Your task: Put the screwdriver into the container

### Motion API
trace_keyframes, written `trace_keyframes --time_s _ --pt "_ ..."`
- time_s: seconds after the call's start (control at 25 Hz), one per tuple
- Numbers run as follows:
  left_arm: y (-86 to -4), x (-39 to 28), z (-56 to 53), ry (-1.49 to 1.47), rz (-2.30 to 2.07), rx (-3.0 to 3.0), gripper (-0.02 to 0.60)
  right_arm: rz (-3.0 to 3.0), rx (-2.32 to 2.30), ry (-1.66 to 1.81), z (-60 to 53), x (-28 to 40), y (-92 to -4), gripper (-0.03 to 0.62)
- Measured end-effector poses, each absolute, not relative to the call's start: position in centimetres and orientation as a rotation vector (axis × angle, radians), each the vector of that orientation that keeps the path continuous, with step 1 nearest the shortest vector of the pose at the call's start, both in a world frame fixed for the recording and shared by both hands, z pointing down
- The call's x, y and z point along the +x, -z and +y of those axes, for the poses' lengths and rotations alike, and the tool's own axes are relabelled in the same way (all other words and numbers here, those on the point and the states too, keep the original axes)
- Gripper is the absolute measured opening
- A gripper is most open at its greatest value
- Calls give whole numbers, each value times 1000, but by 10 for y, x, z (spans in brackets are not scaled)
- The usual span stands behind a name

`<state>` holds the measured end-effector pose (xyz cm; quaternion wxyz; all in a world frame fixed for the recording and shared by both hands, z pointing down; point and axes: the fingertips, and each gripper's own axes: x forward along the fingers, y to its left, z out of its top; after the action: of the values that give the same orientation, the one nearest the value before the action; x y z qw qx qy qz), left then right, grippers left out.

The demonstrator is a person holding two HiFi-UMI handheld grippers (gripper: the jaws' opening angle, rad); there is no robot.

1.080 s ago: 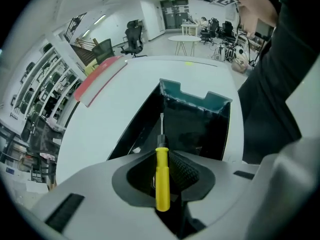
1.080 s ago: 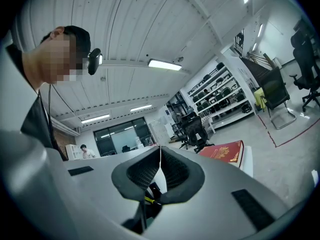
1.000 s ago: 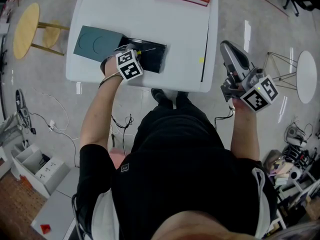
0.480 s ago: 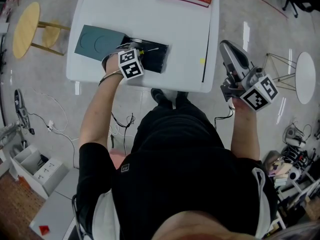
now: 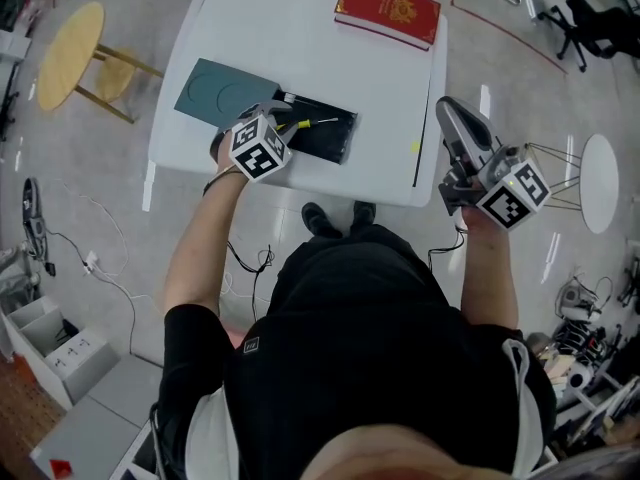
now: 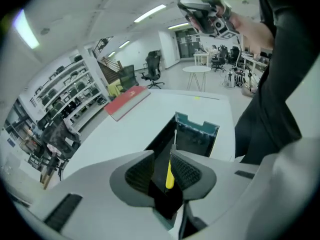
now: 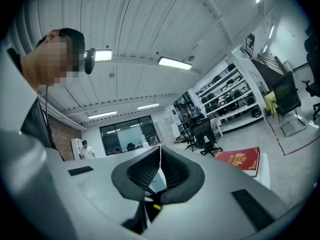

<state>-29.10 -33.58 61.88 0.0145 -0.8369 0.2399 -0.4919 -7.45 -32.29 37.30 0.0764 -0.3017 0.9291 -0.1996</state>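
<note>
A black open container [image 5: 325,140] lies on the white table [image 5: 300,38], with its teal lid [image 5: 215,93] to the left. The yellow-handled screwdriver [image 5: 300,125] rests inside the container, shaft pointing right. My left gripper [image 5: 281,120] hovers at the container's left end. In the left gripper view its jaws [image 6: 162,156] stand apart, and the screwdriver [image 6: 169,176] shows through the gap beside the right pad, over the container [image 6: 197,139]. My right gripper [image 5: 450,108] is held off the table's right edge with its jaws [image 7: 160,151] closed on nothing.
A red book [image 5: 388,10] lies at the table's far right corner. A small yellow mark [image 5: 415,148] sits near the right edge. A wooden stool [image 5: 70,58] stands left of the table, a round white table [image 5: 598,168] to the right.
The screwdriver now lies farther from the left gripper's marker cube, deeper over the container. The head view has shifted, so the table sits lower in the picture. The right gripper stays put.
</note>
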Motion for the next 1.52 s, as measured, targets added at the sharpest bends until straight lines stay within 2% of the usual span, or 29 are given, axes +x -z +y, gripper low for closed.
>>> trace_keyframes --time_s 0.36,0.56,0.8,1.28,1.52 --pt "-538 -316 -316 1178 1086 -2772 109 2841 -735 540 -315 -123 -342 31" --pt "-496 -321 -303 994 1318 -2810 106 2860 -611 534 -315 -125 -338 31" --pt "-472 -306 -286 873 1567 -2756 94 2880 -508 552 -316 -91 -341 31" --pt "-427 -234 -246 553 1926 -2631 77 2892 -351 567 -307 -4 -341 31" --pt "-398 -217 -219 447 2038 -2546 71 2905 -284 570 -303 11 -339 31"
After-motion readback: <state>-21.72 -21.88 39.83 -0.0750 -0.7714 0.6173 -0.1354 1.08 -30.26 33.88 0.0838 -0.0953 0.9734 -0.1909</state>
